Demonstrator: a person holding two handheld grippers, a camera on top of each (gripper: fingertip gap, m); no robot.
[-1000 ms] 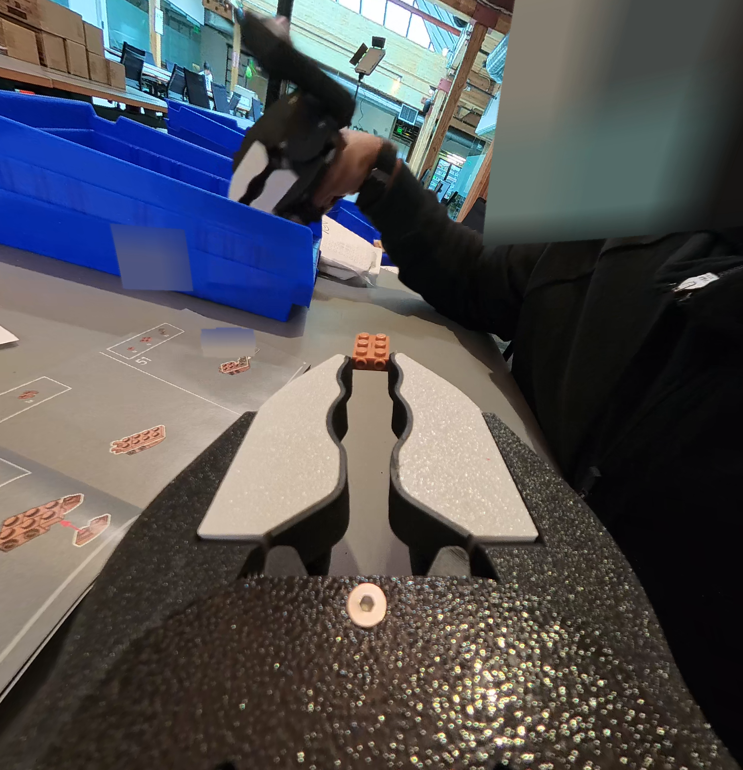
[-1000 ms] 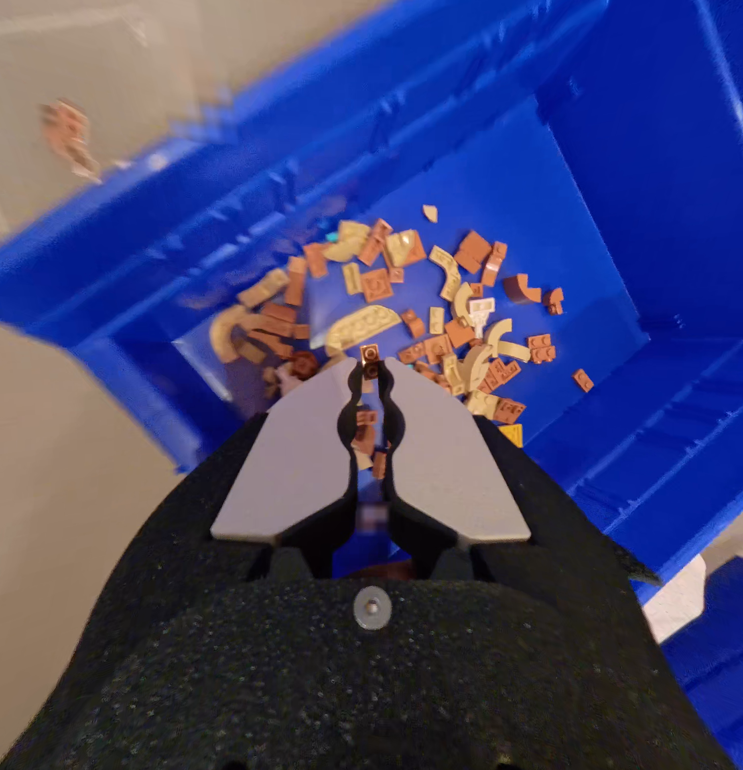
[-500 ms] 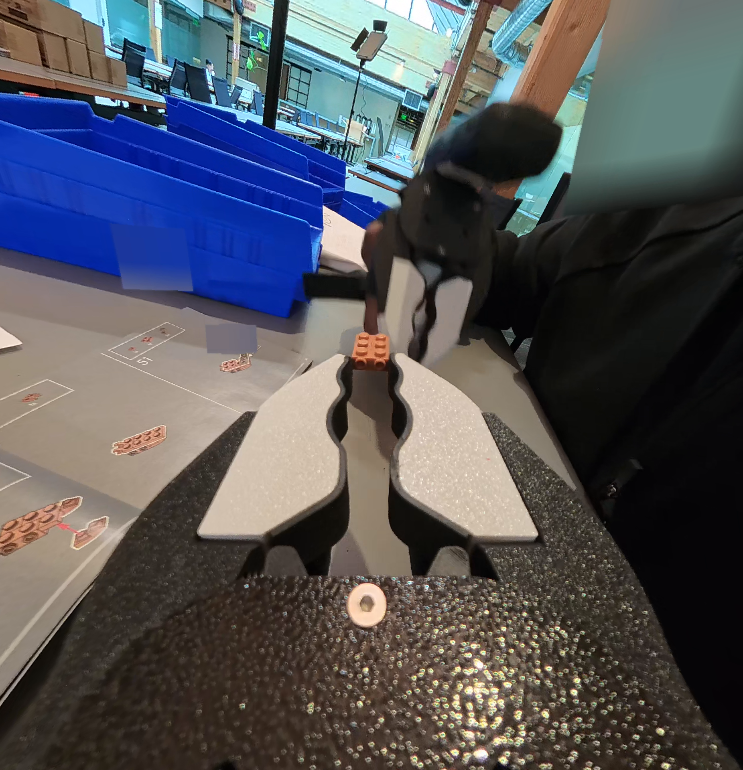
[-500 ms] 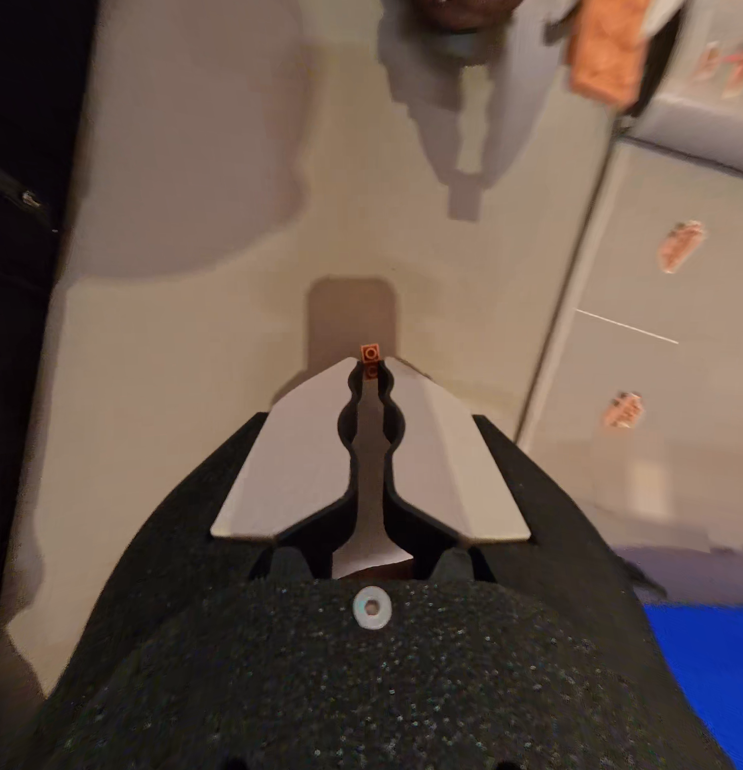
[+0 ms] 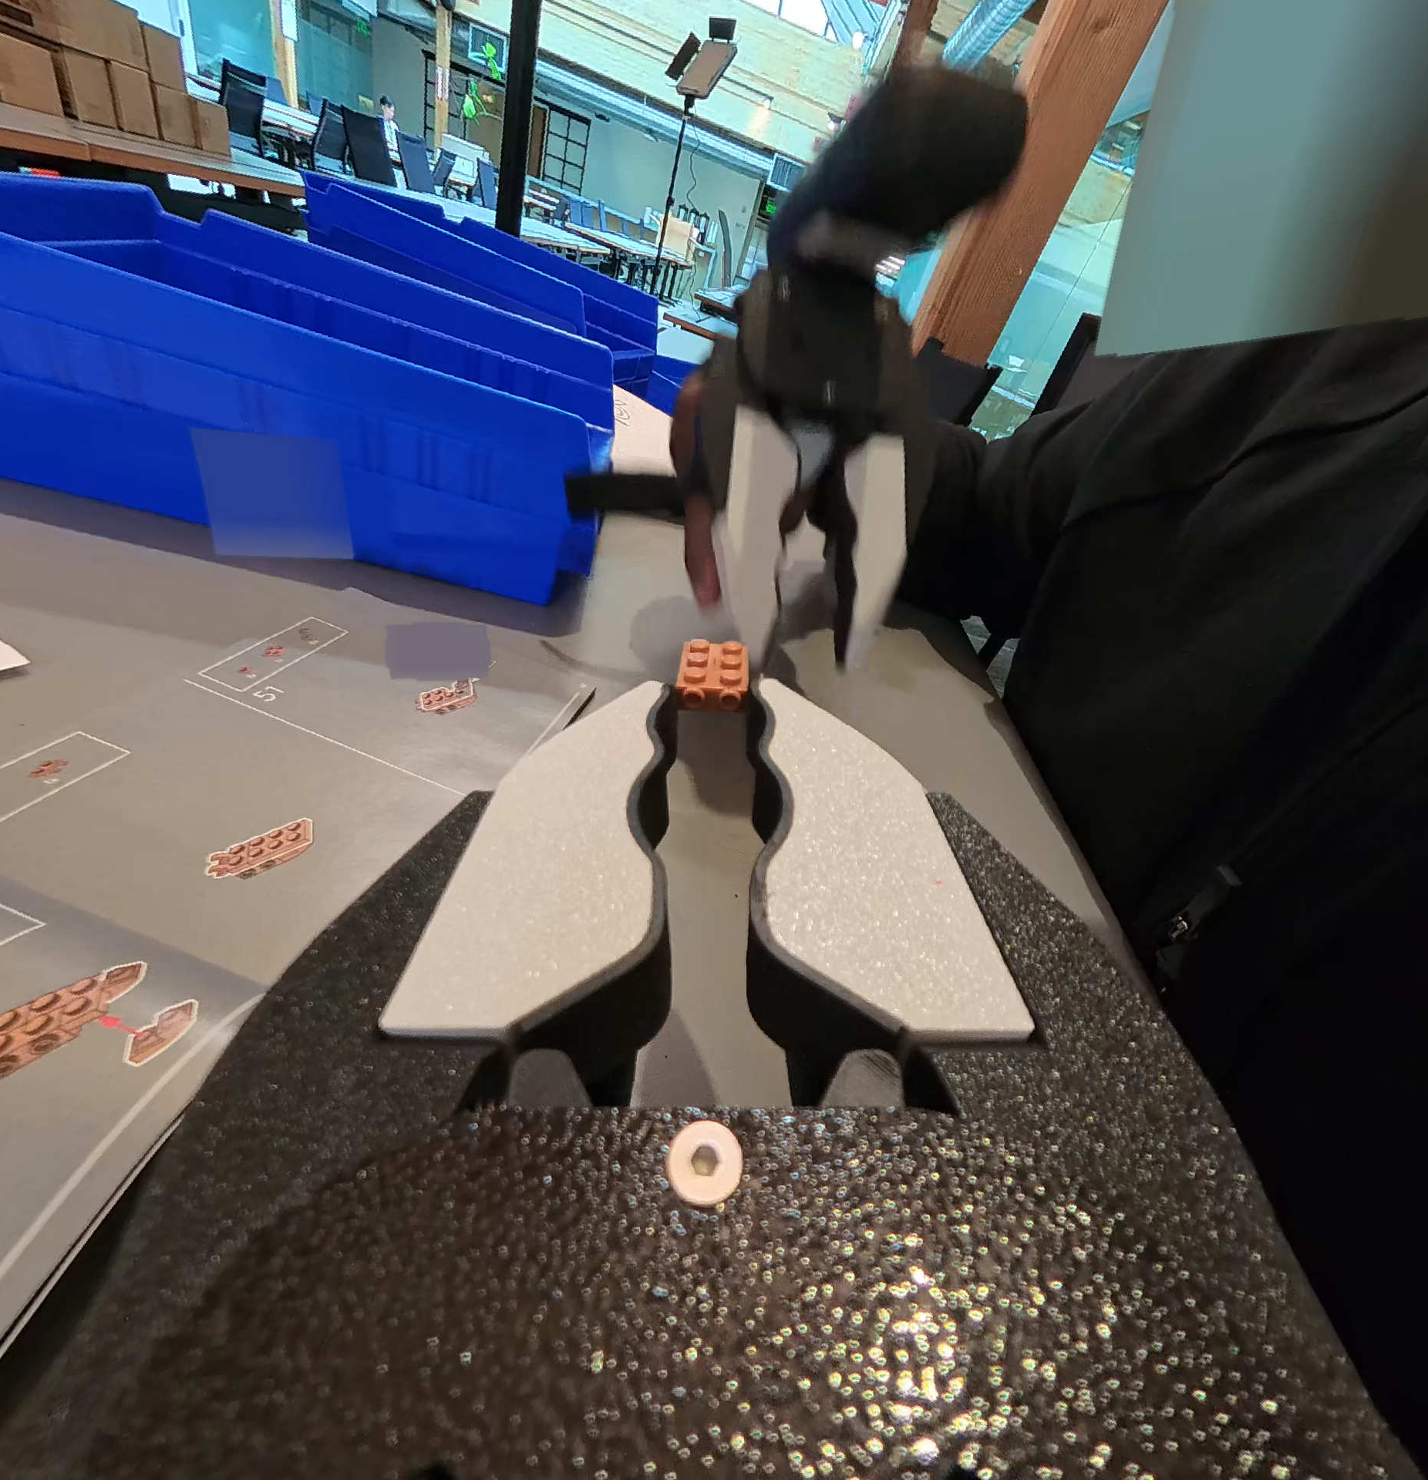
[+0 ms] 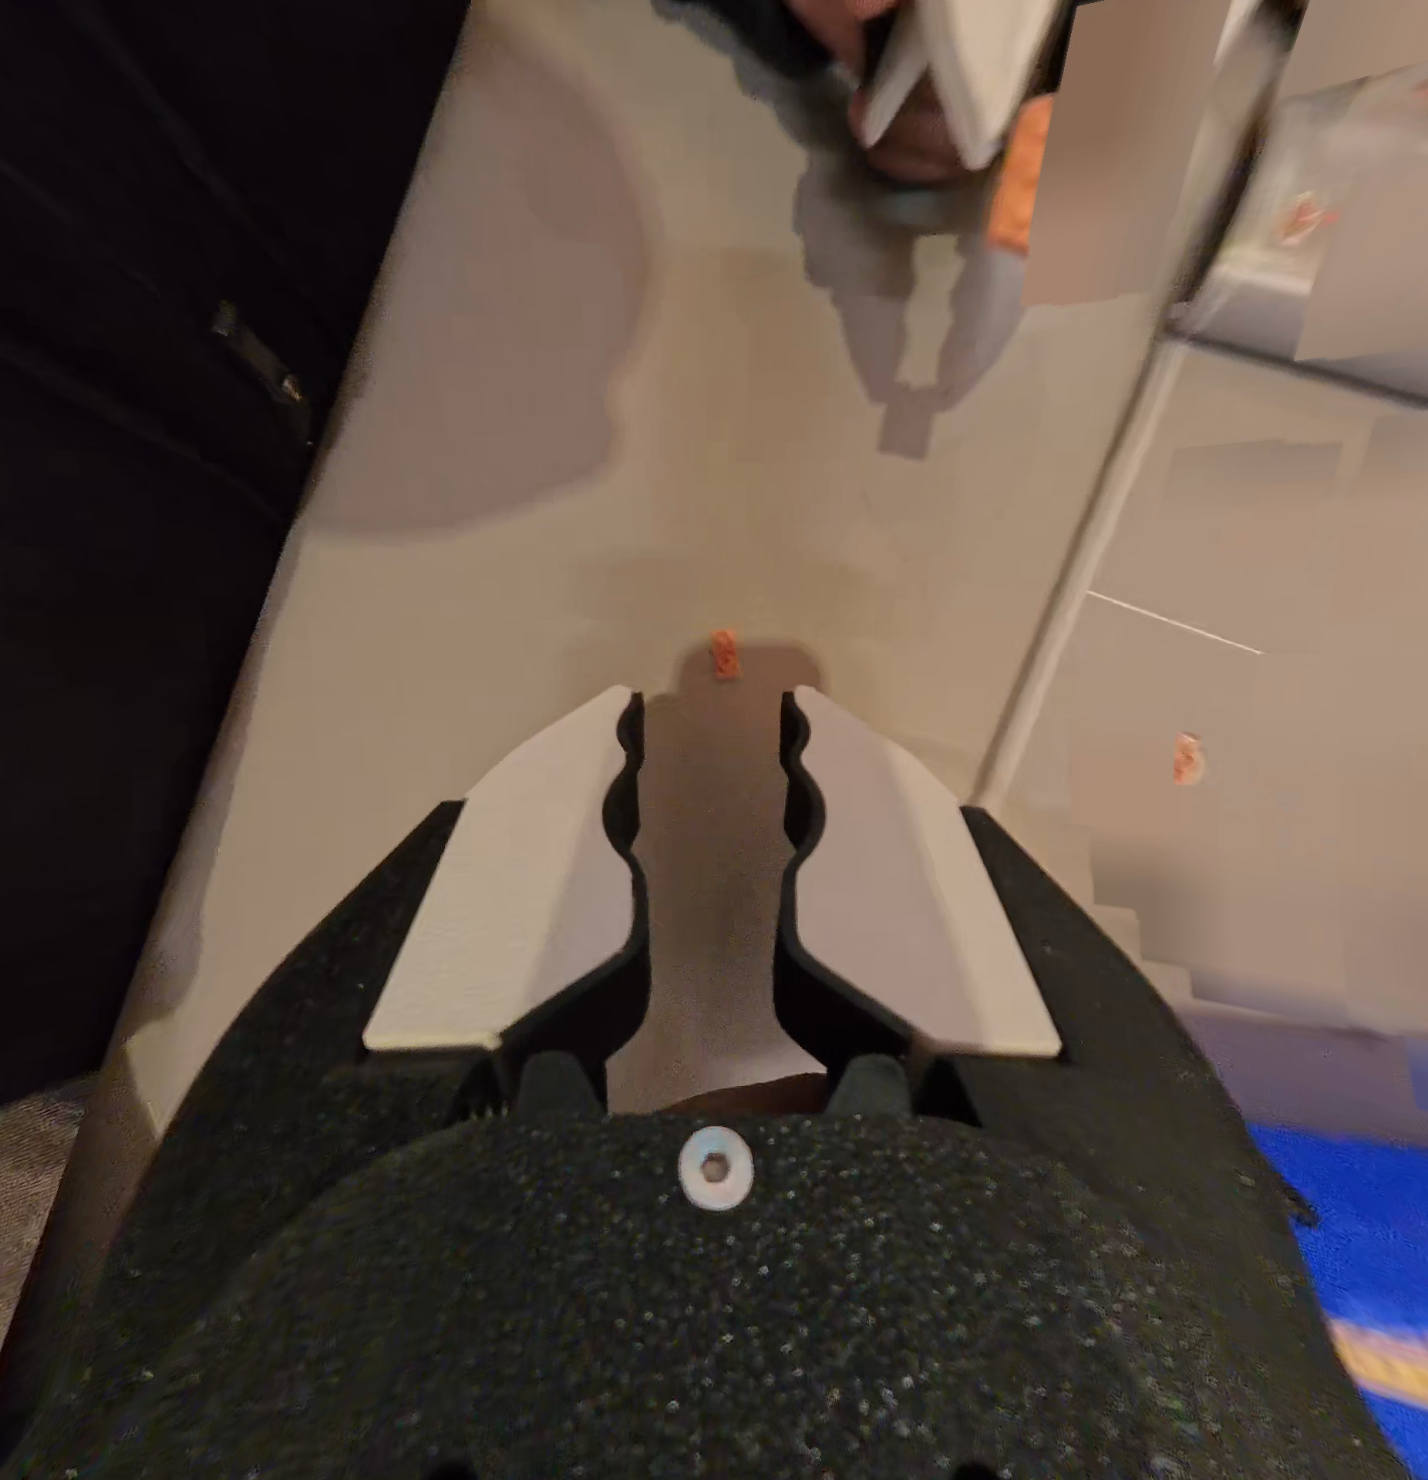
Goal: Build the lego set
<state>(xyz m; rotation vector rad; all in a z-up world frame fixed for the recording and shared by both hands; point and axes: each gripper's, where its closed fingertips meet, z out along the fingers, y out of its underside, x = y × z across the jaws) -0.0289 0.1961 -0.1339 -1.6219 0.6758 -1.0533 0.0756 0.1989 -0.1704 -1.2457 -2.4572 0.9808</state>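
Note:
My left gripper (image 5: 712, 693) is shut on a brown-orange two-by-two brick (image 5: 715, 673) with studs on its top and near side, held above the grey table (image 5: 919, 721). The left gripper also shows at the top of the right wrist view (image 6: 935, 80), blurred, with the brick (image 6: 1019, 184). My right gripper (image 6: 711, 701) is open, pointing down at the table. A tiny orange piece (image 6: 724, 657) lies on the table just beyond its fingertips, touched by neither pad. In the left wrist view the right gripper (image 5: 807, 653) hangs open just behind the brick.
A printed instruction sheet (image 5: 214, 761) with brick drawings lies on the table at left. Blue bins (image 5: 294, 384) stand behind it; a bin corner shows in the right wrist view (image 6: 1376, 1201). A person in black (image 5: 1255, 641) sits at the table's right edge. Tip to tip, the grippers are about 12 cm apart.
My right gripper came out of the blue bin shut on the tiny orange piece, moved over the table, and opened; the piece now lies on the table. The left gripper kept its brick.

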